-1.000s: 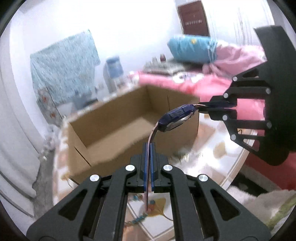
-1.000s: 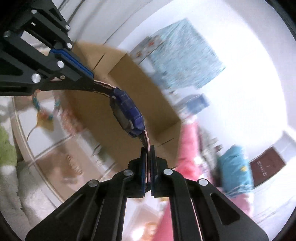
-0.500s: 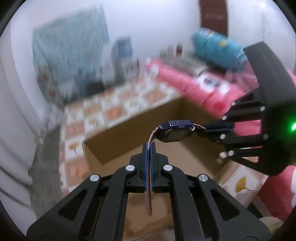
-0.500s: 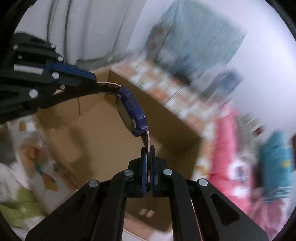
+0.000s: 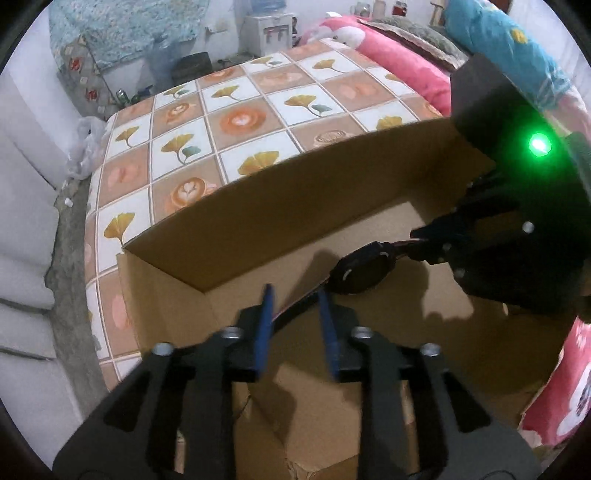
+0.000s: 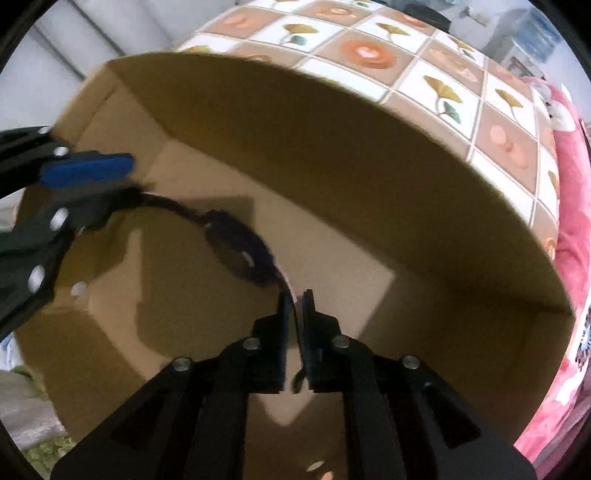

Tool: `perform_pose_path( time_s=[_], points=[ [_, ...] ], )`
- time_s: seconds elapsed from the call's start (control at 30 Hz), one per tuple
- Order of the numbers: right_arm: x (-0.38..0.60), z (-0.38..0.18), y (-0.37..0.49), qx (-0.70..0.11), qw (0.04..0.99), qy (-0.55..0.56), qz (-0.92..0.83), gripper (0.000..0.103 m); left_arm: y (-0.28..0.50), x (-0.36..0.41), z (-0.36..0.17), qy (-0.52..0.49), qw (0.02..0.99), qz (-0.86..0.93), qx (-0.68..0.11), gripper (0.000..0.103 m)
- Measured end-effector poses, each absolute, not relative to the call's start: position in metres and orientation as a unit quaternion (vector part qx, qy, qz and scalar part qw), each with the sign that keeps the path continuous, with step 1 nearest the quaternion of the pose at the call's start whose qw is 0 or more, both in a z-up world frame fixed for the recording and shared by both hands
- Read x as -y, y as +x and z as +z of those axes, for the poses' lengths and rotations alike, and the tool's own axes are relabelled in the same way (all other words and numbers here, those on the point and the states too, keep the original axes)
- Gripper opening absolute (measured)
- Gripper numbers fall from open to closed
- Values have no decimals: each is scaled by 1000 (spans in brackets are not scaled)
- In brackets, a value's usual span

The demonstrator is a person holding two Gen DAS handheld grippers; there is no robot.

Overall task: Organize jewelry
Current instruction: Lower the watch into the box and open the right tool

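Blue pads on your left gripper stand apart and are opening, with the watch strap running loose between them, pressed by neither. Your right gripper is opening too, its jaws only slightly parted, and the other strap end threads up the narrow gap; whether the pads still pinch it cannot be told. The watch itself hangs between the two grippers, dark face down, over the inside of the open cardboard box. Its shadow and the grippers' fall on the bare box floor beneath. A green light glows on the body of the right gripper in the left wrist view. Past the far box wall lies a tablecloth of tiles printed with ginkgo leaves and latte cups. Beyond that you can see pink bedding, a blue pillow and a water dispenser against the wall. No writing is legible.
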State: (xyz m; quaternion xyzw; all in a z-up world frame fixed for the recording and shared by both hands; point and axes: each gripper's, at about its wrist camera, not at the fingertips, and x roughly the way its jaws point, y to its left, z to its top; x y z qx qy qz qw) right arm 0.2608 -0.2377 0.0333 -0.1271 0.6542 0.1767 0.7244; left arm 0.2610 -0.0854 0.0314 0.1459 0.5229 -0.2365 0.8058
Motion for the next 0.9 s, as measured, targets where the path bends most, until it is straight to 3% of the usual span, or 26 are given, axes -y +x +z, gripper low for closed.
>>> perform_pose_path(
  time_s=[0.03,0.13,0.2,0.3,0.53,0.63,0.8,0.9],
  points=[
    [239,35,262,-653,727,-122,174,25,260,83,34,141,811,-236,-516,29],
    [240,41,263,-641,741,-126,158,38,255,76,48,134,827,-237,-492,46],
    [239,46,261,-634,747,-133,148,42,251,71,60,130,838,-238,-473,59],
    [243,54,261,-622,758,-145,130,43,243,63,78,124,854,-236,-446,69],
    [260,87,254,-586,792,-116,126,43,214,34,112,92,887,-221,-395,76],
    [265,126,220,-525,835,-83,143,44,189,13,124,65,898,-219,-376,82],
    [281,171,133,-427,891,-21,155,58,141,-25,123,31,910,-199,-362,88],
    [280,165,87,-412,898,-4,155,61,119,-41,104,21,906,-182,-382,89]
  ],
)
